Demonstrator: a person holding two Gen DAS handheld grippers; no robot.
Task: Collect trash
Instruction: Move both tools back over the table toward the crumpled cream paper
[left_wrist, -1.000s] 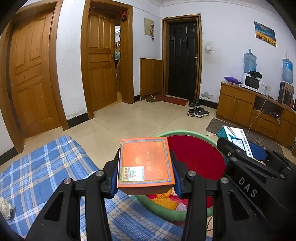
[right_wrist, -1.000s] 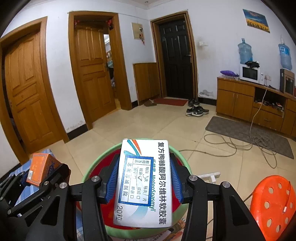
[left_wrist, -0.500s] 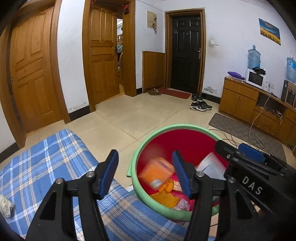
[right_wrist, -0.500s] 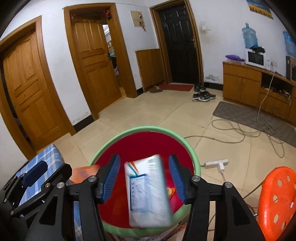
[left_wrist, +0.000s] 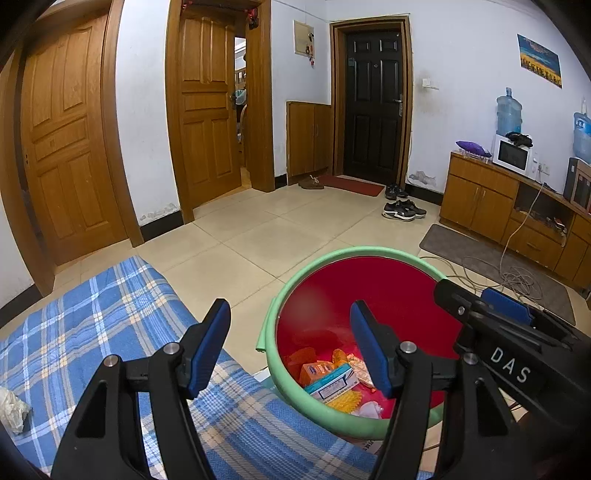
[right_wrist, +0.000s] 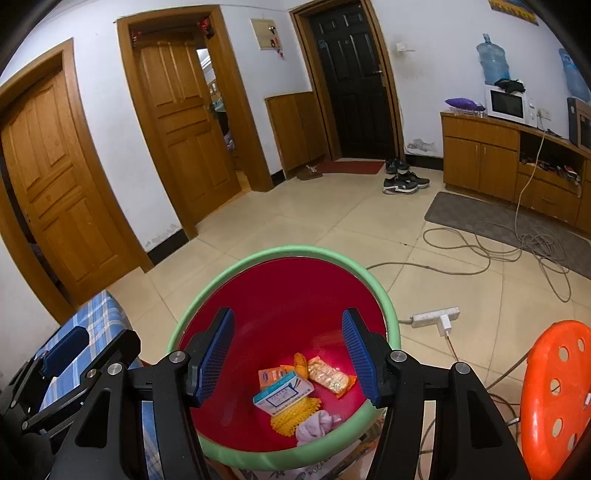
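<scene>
In the left wrist view, the left gripper (left_wrist: 290, 345) was wide open with nothing between its fingers, above the edge where the checked cloth (left_wrist: 92, 325) met the bin (left_wrist: 314, 266); the orange box (left_wrist: 314, 371) and the white box (left_wrist: 332, 386) lay on the bin's bottom, below its right finger, and the floor beyond was bare tile. In the right wrist view, the right gripper (right_wrist: 288, 350) was also wide open and empty, above the bin (right_wrist: 280, 253), with the white box (right_wrist: 283, 393) straight below between the fingers and a stool (right_wrist: 557, 391) near on the right.
</scene>
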